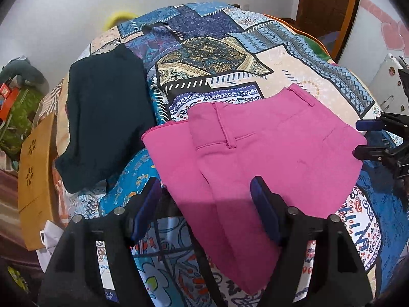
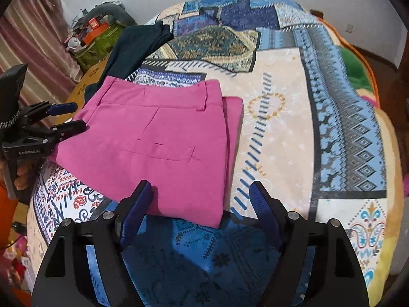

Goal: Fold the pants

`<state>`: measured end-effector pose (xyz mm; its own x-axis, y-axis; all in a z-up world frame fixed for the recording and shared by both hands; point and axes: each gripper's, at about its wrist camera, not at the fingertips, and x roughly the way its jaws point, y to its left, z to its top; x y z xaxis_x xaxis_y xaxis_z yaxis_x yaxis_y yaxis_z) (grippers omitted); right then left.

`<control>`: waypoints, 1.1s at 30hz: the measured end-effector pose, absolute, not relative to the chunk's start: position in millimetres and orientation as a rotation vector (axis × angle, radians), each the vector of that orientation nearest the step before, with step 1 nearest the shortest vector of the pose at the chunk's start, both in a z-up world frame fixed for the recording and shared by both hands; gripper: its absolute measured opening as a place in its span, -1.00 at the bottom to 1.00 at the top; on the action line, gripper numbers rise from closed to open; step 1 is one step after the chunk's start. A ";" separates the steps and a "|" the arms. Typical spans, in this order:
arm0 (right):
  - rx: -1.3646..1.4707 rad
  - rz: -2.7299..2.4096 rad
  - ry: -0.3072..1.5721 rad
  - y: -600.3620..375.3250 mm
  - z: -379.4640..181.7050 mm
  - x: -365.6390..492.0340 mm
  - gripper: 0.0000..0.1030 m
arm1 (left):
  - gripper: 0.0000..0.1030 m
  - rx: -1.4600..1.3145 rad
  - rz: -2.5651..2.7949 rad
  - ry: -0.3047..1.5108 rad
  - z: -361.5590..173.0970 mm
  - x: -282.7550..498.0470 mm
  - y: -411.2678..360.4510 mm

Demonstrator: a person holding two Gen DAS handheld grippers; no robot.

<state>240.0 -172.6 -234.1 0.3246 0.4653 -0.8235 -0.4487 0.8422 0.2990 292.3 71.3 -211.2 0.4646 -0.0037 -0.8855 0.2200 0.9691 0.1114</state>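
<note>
Folded pink fabric pants (image 1: 258, 153) lay on patterned patchwork bedspread (image 2: 294, 128), beside dark navy folded garment (image 1: 102, 128). Left gripper (image 1: 204, 199) spread apart, empty. Right gripper (image 2: 200, 199) likewise apart, holding nothing.

Both views are taken from close above the bed, facing along spread fingers; the pink pants (image 1: 255, 153) (image 2: 158, 143) are shared, seen from opposite sides.

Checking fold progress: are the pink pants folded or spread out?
Folded: the pink pants lie as a compact stacked rectangle, layered edges visible, both grippers open and clear.
</note>
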 end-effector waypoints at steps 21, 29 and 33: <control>0.159 0.522 1.156 -171.7 -264.7 310.4 0.41 | 0.50 -0.146 -0.152 1.254 -237.5 346.7 89.4; 0.167 0.563 1.180 -156.3 -273.9 326.0 0.01 | 0.05 -0.143 -0.189 1.213 -236.4 347.7 85.2; 0.209 0.563 1.177 -158.2 -275.2 327.6 -0.35 | -0.25 -0.163 -0.206 1.203 -234.5 348.2 83.3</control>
